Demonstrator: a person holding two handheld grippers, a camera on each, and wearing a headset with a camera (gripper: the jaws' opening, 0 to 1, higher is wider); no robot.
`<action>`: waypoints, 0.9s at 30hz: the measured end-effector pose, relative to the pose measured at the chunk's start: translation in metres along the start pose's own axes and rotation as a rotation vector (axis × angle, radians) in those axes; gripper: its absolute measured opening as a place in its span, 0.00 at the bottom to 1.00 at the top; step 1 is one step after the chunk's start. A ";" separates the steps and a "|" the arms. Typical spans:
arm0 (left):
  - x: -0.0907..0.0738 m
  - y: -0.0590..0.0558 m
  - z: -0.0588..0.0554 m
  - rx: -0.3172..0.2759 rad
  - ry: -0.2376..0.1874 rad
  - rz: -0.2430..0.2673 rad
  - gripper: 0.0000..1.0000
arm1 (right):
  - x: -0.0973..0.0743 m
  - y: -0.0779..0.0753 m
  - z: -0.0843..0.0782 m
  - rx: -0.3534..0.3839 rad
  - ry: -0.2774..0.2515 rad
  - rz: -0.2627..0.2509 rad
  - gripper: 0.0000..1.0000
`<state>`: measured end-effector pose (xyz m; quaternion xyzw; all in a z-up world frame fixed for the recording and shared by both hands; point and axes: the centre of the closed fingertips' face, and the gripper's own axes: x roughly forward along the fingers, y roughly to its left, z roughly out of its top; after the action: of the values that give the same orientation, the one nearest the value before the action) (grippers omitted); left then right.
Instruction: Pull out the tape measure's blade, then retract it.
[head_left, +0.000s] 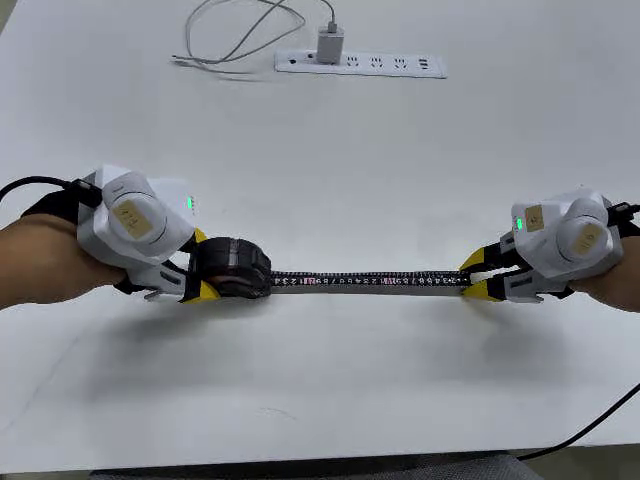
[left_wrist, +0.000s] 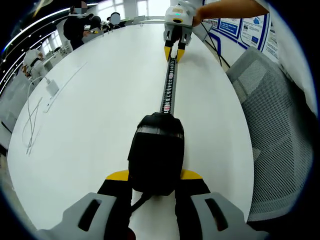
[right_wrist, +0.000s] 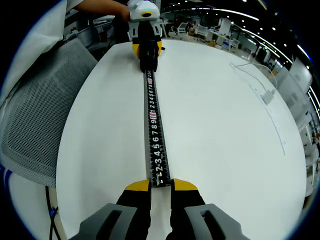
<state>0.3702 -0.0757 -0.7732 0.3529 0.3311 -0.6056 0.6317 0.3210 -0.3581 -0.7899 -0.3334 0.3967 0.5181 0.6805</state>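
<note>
A black tape measure case (head_left: 232, 268) sits low over the white table, and my left gripper (head_left: 199, 266) is shut on it. In the left gripper view the case (left_wrist: 156, 152) fills the space between the yellow-tipped jaws. Its dark blade (head_left: 368, 281) with white numerals runs out to the right, roughly level. My right gripper (head_left: 478, 275) is shut on the blade's end. The blade (right_wrist: 154, 132) stretches from the right gripper (right_wrist: 161, 185) to the far case (right_wrist: 148, 59). From the left side, the blade (left_wrist: 169, 84) reaches the right gripper (left_wrist: 174, 52).
A white power strip (head_left: 361, 63) with a plugged-in charger (head_left: 330, 44) and looped cable lies at the table's far edge. A dark cable (head_left: 590, 428) crosses the near right corner. A grey mesh chair (right_wrist: 37, 115) stands beside the table.
</note>
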 end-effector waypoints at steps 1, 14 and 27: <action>0.000 0.000 0.000 0.001 -0.002 0.004 0.28 | 0.000 0.000 0.000 0.000 0.001 -0.001 0.11; -0.001 0.000 0.001 0.005 -0.001 0.007 0.29 | -0.001 0.000 -0.002 0.031 0.014 -0.002 0.12; -0.001 0.000 0.000 0.030 0.005 0.014 0.37 | -0.001 0.001 0.001 0.068 0.005 0.001 0.20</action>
<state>0.3705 -0.0752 -0.7724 0.3662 0.3213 -0.6051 0.6297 0.3199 -0.3572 -0.7882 -0.3112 0.4158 0.5038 0.6903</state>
